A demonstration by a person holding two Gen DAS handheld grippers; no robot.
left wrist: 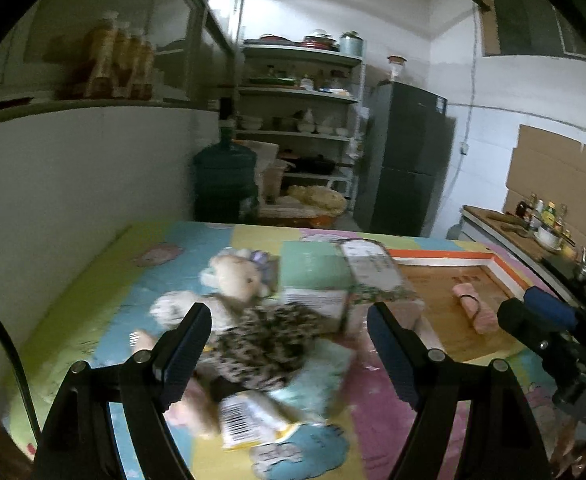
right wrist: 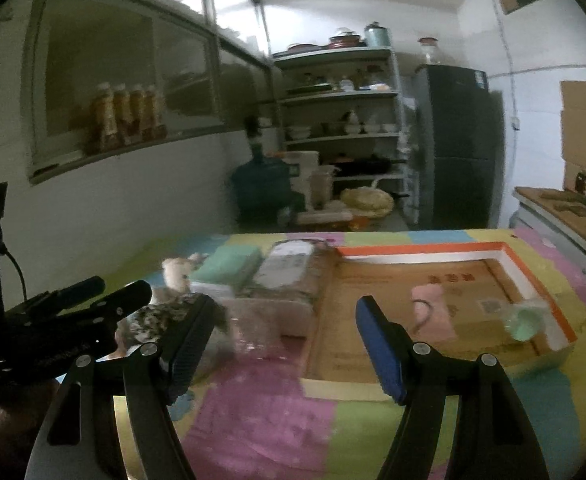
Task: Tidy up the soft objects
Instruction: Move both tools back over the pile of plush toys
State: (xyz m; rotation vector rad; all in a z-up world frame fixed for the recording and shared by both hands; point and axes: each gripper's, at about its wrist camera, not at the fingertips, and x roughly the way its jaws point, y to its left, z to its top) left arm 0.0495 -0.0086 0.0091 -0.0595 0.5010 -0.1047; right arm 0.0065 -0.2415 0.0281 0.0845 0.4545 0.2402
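So the stuffed doll (left wrist: 237, 312) is lying on the colourful mat (left wrist: 93, 320), left of the shallow cardboard tray (right wrist: 425, 256), with the left gripper (left wrist: 289, 344) hovering right over it. Its fingers are spread wide and grip nothing. Same for the right gripper (right wrist: 285, 344), wide apart and empty, aimed at the near left corner of the tray.

My guess is the doll is light and floppy, so it'll sag and swing if you grab a limb. I'd pinch it around the middle, over the patterned dress, where there's bulk to squeeze. Nothing fragile there. The packets (left wrist: 321, 280) stacked just behind it look squishy too, and the wrapping might be slippery.

In the tray there's already a pink rolled cloth (right wrist: 433, 312) with a dark band on it, and a pale green thing (right wrist: 523, 322) in the right corner. Could be a cup or a sponge, too blurry to say.

Both views are smeared. The doll's legs are hidden behind a barcoded packet (left wrist: 249, 420) nearer the camera, and I can't read any labels.
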